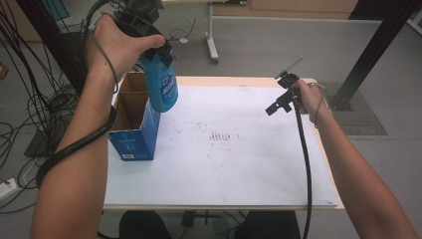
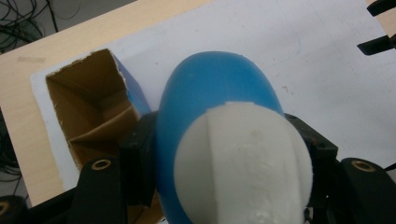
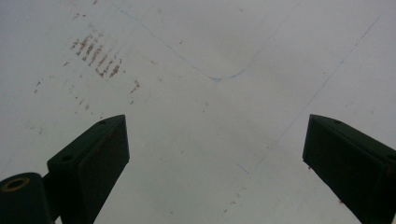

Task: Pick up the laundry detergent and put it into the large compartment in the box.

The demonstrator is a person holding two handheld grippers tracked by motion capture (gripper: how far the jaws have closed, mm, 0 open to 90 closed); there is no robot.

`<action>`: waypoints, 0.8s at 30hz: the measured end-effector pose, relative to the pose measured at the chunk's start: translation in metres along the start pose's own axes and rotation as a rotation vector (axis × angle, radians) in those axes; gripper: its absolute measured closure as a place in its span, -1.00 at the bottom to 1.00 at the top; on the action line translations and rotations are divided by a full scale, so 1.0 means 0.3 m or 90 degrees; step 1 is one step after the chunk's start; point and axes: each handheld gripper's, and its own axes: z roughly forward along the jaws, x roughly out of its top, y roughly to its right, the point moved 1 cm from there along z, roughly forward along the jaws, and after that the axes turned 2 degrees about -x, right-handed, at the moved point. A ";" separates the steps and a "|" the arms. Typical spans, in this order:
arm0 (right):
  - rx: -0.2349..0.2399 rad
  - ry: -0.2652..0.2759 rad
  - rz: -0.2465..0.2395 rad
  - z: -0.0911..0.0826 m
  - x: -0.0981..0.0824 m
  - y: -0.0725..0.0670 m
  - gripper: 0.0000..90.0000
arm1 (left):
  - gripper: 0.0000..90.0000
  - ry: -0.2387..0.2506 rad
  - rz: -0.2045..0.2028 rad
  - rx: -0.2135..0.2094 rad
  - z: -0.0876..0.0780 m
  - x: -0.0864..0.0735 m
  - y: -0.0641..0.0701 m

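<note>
The left gripper (image 1: 158, 50) clamped a blue bottle (image 1: 163, 84), held in the air over the open box (image 1: 133, 118) at the sheet's nine o'clock edge. The right gripper (image 3: 215, 158), jaws wide apart and holding nothing, hung at three o'clock over the sheet (image 1: 239, 149).

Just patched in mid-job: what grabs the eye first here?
The blue bottle clamped in the left gripper, hanging cap up just above the open blue carton at the table's left. Across the white sheet, the right gripper hovers with its jaws spread and nothing between them.
</note>
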 end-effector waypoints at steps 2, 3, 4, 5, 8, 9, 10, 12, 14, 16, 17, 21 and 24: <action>0.001 0.001 0.001 0.000 0.000 0.000 -0.84 | -0.16 -0.001 -0.007 0.002 -0.008 -0.005 -0.017; 0.003 0.002 0.002 0.000 0.000 0.000 -0.84 | -0.16 -0.001 -0.010 0.003 -0.012 -0.007 -0.023; 0.001 0.001 0.001 0.000 -0.001 0.001 -0.84 | -0.16 0.001 -0.013 0.005 -0.015 -0.008 -0.029; 0.001 0.002 0.001 0.000 -0.001 0.001 -0.84 | -0.16 -0.001 -0.017 0.007 -0.022 -0.011 -0.037; 0.004 0.003 0.002 0.000 -0.002 0.001 -0.85 | -0.16 0.002 -0.031 0.012 -0.039 -0.020 -0.063; 0.004 0.003 0.002 0.000 -0.002 0.001 -0.84 | -0.16 0.002 -0.033 0.013 -0.044 -0.023 -0.072; 0.004 0.003 0.002 -0.001 -0.002 0.001 -0.84 | -0.16 0.004 -0.039 0.015 -0.051 -0.026 -0.083; 0.002 0.002 0.002 -0.003 -0.001 0.000 -0.84 | -0.16 0.007 -0.053 0.021 -0.064 -0.035 -0.107; 0.004 0.003 0.002 -0.002 -0.002 0.001 -0.84 | -0.16 0.010 -0.066 0.026 -0.076 -0.044 -0.128; 0.005 0.004 0.002 -0.001 -0.001 0.000 -0.84 | -0.16 0.014 -0.074 0.031 -0.090 -0.052 -0.147; 0.003 0.003 0.001 -0.002 -0.001 0.000 -0.84 | -0.16 0.015 -0.079 0.032 -0.095 -0.054 -0.154; 0.002 0.003 -0.001 -0.002 0.001 -0.004 -0.84 | -0.16 0.022 -0.099 0.037 -0.122 -0.071 -0.196; 0.003 0.004 -0.001 -0.002 0.002 -0.005 -0.84 | -0.16 0.022 -0.115 0.053 -0.132 -0.082 -0.221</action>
